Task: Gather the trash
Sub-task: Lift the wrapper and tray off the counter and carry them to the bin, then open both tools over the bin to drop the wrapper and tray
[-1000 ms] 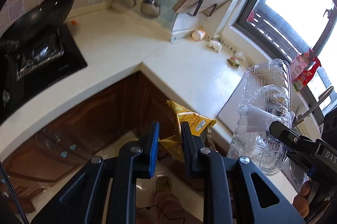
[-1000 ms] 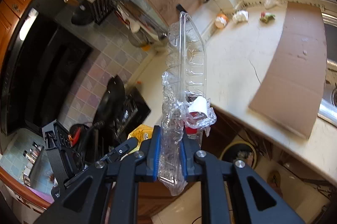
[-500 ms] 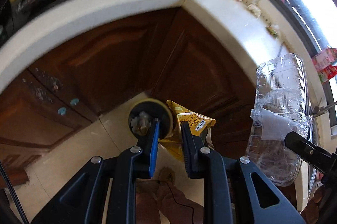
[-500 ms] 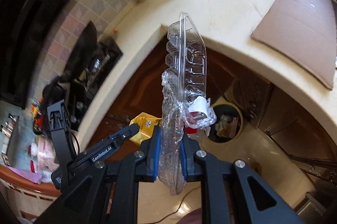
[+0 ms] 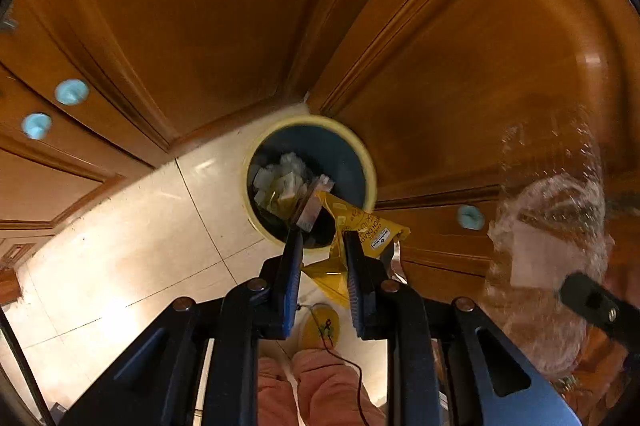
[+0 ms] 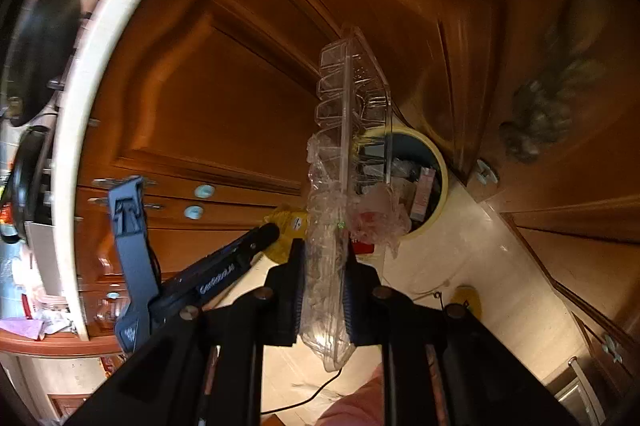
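Note:
My left gripper (image 5: 320,246) is shut on a yellow snack bag (image 5: 360,230) and holds it just above a round bin (image 5: 362,153) with a yellow rim and blue inside, part full of wrappers. My right gripper (image 6: 323,254) is shut on a clear plastic clamshell tray (image 6: 352,105) with crumpled film (image 6: 376,209) hanging from it. The tray stands on edge above the same bin (image 6: 438,161). The tray also shows blurred at the right of the left wrist view (image 5: 548,226), and the left gripper shows in the right wrist view (image 6: 224,266).
The bin stands on pale floor tiles (image 5: 120,246) in the corner where two brown cabinet doors (image 5: 460,65) meet. The white counter edge (image 6: 92,85) and a black pan (image 6: 40,45) are up at the left. The person's legs (image 5: 320,386) are below.
Both grippers have come down from counter height to floor level, close over the bin. The snack bag and the clear tray are still held.

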Tool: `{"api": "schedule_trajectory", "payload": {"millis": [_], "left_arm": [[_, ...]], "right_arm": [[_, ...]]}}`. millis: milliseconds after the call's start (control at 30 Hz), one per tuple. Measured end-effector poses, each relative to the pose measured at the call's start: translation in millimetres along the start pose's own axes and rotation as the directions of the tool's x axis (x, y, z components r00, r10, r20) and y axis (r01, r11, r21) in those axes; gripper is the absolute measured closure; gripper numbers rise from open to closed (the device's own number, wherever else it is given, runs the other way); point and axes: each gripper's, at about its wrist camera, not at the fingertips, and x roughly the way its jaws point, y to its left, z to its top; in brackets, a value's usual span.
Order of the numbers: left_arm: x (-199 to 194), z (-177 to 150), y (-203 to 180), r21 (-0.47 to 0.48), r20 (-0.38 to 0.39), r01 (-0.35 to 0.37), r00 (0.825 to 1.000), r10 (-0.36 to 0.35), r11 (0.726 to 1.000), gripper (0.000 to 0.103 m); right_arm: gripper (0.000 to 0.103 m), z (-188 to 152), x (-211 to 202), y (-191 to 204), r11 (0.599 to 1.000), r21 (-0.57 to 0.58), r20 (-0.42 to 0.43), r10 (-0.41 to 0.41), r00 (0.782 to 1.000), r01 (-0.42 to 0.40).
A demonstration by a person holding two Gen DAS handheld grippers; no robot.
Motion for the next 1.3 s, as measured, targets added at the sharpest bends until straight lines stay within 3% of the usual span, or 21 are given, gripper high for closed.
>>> {"api": "schedule_trajectory", "payload": {"millis": [200, 233, 300, 367, 433, 733, 1033, 1133, 1200, 1300], "left_arm": [[75, 19, 8, 0.020, -0.063, -0.026, 0.998, 0.028, 0.999, 0.083], [86, 22, 8, 0.025, -0.076, -0.034, 0.996, 0.036, 0.999, 0.079], [99, 27, 10, 0.023, -0.092, -0.036, 0.995, 0.038, 0.999, 0.057], [108, 30, 12, 0.021, -0.100, -0.047, 0.994, 0.049, 0.999, 0.049], [111, 31, 16, 0.027, -0.099, -0.064, 0.993, 0.066, 0.998, 0.048], [91, 11, 57, -0.045, -0.085, -0.107, 0.991, 0.103, 0.993, 0.045], [66, -16, 91, -0.134, -0.050, -0.134, 0.990, 0.129, 0.982, 0.044], [61, -17, 95, -0.146, -0.042, -0.135, 0.991, 0.130, 0.980, 0.044], [56, -18, 99, -0.147, -0.036, -0.134, 0.991, 0.130, 0.980, 0.044], [48, -18, 98, -0.147, -0.019, -0.129, 0.992, 0.128, 0.981, 0.044]], "right_arm": [[0.087, 14, 52, -26, 1.000, 0.005, -0.055, -0.024, 0.998, 0.025], [0.087, 17, 61, -26, 0.999, -0.022, -0.053, -0.045, 0.998, 0.044], [0.087, 19, 78, -28, 0.999, -0.039, -0.074, -0.039, 0.997, 0.036], [0.087, 21, 95, -29, 0.998, -0.050, -0.079, -0.049, 0.996, 0.045], [0.087, 21, 108, -27, 0.997, -0.060, -0.087, -0.050, 0.995, 0.045], [0.087, 22, 149, -26, 0.986, -0.147, -0.115, -0.091, 0.989, 0.073], [0.084, 34, 204, -23, 0.945, -0.253, -0.151, -0.250, 0.957, 0.207], [0.071, 43, 207, -25, 0.930, -0.257, -0.141, -0.307, 0.941, 0.264], [0.057, 46, 206, -26, 0.929, -0.240, -0.108, -0.315, 0.943, 0.283], [0.057, 50, 198, -22, 0.929, -0.227, -0.088, -0.320, 0.943, 0.294]]}}
